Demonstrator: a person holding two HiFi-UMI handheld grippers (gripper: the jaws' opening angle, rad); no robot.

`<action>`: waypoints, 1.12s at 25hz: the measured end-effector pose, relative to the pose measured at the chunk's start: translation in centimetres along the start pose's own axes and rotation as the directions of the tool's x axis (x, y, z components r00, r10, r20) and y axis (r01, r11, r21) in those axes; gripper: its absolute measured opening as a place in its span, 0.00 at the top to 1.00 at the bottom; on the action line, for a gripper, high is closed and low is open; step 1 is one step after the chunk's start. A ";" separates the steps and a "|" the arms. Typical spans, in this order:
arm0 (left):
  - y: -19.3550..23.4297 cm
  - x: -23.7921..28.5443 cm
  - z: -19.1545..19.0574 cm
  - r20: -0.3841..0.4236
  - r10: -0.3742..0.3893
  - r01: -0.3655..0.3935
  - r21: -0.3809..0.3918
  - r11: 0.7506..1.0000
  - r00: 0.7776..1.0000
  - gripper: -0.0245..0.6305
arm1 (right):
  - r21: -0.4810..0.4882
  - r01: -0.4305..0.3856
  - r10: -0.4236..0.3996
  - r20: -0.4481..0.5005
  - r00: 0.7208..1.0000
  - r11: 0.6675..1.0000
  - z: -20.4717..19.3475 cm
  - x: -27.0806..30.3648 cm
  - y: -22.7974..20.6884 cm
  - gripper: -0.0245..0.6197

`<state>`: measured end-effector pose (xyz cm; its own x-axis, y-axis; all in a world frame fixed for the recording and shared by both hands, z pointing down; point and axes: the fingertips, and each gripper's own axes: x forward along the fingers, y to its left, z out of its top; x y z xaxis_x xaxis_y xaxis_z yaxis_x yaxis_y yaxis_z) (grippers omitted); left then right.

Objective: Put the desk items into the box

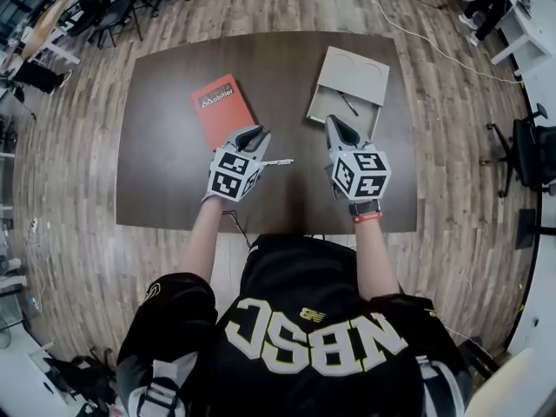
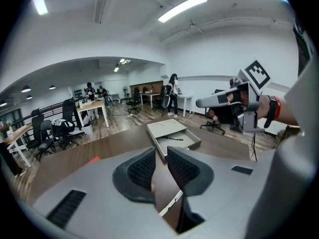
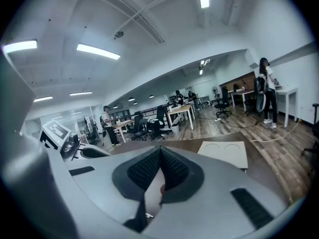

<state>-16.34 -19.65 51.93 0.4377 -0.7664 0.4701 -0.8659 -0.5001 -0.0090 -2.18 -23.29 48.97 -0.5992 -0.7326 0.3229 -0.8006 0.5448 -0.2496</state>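
Brown tabletop (image 1: 165, 189) seen from above, with a person in a black jersey standing at its near edge, one tool in each hand. Left tool (image 1: 256, 134): jaws apart, nothing pressed between the pads; through the gap in the left gripper view (image 2: 160, 151) bare tabletop shows, along with a slim pale pen-like stick (image 2: 172, 203). In the head view this stick (image 1: 280, 162) lies flat on the tabletop, jutting out to the right from under the left tool. Right tool (image 1: 334, 123): jaws closed, the tips meeting in the right gripper view (image 3: 159, 151), with no item gripped. The two tools hover side by side over the middle of the tabletop, both pointing away from the person.

Grey box (image 1: 318, 104), open, on the far right part of the tabletop, just ahead of the right tool; its lid (image 1: 352, 72) lies folded back flat behind it, showing two round marks (image 3: 224, 153). A dark pen (image 1: 349, 104) already lies inside the box (image 2: 192, 142), also visible from the left tool (image 2: 172, 138). Red notebook (image 1: 221, 107) lies flat on the tabletop, left of the box and just beyond the left tool, outside the box
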 end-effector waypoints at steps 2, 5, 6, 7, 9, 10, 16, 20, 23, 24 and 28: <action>-0.2 0.8 -1.4 -0.054 -0.049 0.051 0.032 0.998 0.997 0.82 | 0.005 0.003 -0.003 -0.013 1.000 1.000 -0.4 0.4 -0.4 0.95; -0.5 1.9 -3.6 -0.129 -0.112 0.125 0.097 0.987 0.985 0.79 | 0.013 0.005 -0.005 -0.031 0.999 1.000 -1.0 1.0 -0.8 0.95; -0.6 2.2 -4.2 -0.152 -0.132 0.150 0.120 0.981 0.980 0.78 | 0.016 0.005 -0.005 -0.038 0.999 1.000 -1.1 1.2 -0.9 0.95; -0.7 2.5 -4.9 -0.175 -0.152 0.178 0.143 0.974 0.973 0.78 | 0.019 0.006 -0.005 -0.044 0.999 1.000 -1.3 1.4 -0.9 0.95; -1.2 2.9 -6.0 -0.215 -0.197 0.238 0.186 0.953 0.957 0.76 | 0.023 0.007 -0.006 -0.057 0.998 1.000 -1.7 1.7 -0.9 0.95; -1.5 3.1 -6.6 -0.232 -0.222 0.271 0.206 0.940 0.947 0.75 | 0.023 0.007 -0.006 -0.063 0.998 1.000 -1.9 1.9 -0.8 0.95; -3.7 5.0 -10.7 -0.351 -0.324 0.429 0.280 0.859 0.878 0.73 | 0.027 0.008 -0.006 -0.089 0.996 1.000 -2.7 2.5 -0.7 0.95; -4.7 6.4 -14.1 -0.431 -0.352 0.495 0.283 0.821 0.831 0.73 | 0.026 0.016 -0.013 -0.101 0.995 1.000 -3.3 2.4 -1.0 0.95; -5.1 7.1 -16.3 -0.483 -0.357 0.530 0.287 0.798 0.799 0.73 | 0.026 0.030 -0.027 -0.111 0.993 0.999 -3.7 2.1 -1.3 0.95; -5.2 7.4 -16.9 -0.496 -0.358 0.539 0.287 0.792 0.791 0.73 | 0.027 0.037 -0.034 -0.116 0.993 0.999 -3.8 2.1 -1.5 0.95; -5.4 8.3 -19.1 -0.543 -0.353 0.561 0.281 0.778 0.762 0.76 | 0.036 0.052 -0.047 -0.132 0.990 0.998 -4.6 2.0 -2.1 0.95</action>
<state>-12.69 -15.63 72.73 0.5080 -0.1880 0.8406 -0.3603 -0.9328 0.0092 -1.75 -24.07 54.33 -0.5567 -0.6970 0.4519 -0.8299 0.4911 -0.2649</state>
